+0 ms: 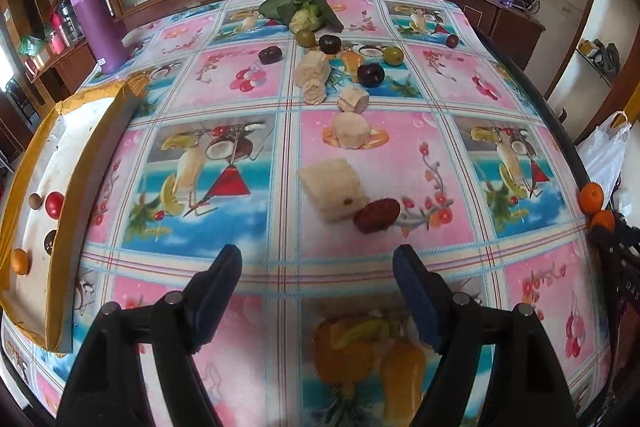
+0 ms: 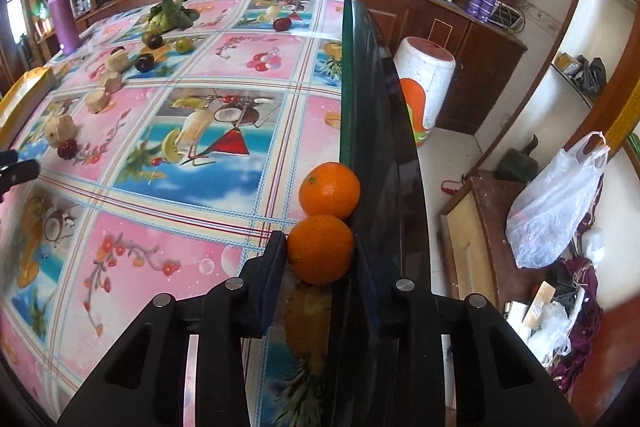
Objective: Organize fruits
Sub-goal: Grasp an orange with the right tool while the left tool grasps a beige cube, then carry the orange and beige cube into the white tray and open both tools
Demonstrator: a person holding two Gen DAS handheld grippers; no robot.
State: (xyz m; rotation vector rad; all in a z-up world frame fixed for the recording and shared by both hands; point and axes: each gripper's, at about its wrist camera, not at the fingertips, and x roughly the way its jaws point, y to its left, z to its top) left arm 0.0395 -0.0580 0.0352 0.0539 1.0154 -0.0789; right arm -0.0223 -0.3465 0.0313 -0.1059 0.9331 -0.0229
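The right gripper (image 2: 320, 247) has its dark padded fingers on either side of the near orange (image 2: 320, 249); the left pad touches the peel, the right one sits just beside it, so whether it is clamped cannot be told. A second orange (image 2: 330, 190) touches the first on its far side. Both are round with pebbled skin, and sit at the table's (image 2: 360, 75) dark glossy edge. The left gripper (image 1: 318, 259) is spread wide with nothing between its fingers, over the glossy cloth (image 1: 240, 75) printed with fruit pictures.

Only the left view shows the tray (image 1: 60, 155), a white, yellow-rimmed box at the table's left edge, holding small round fruits: one orange, one red, two brown. Just beyond the left gripper lie a pale, rough block (image 1: 332, 189) and a wrinkled red date (image 1: 377, 215) touching it. Farther along the table are more pale chunks, dark plums (image 1: 370, 74), green fruits and a leafy bundle (image 1: 300, 9).

Only the right view shows the floor beside the table: a white drum (image 2: 426, 83) and a plastic bag (image 2: 556, 199).
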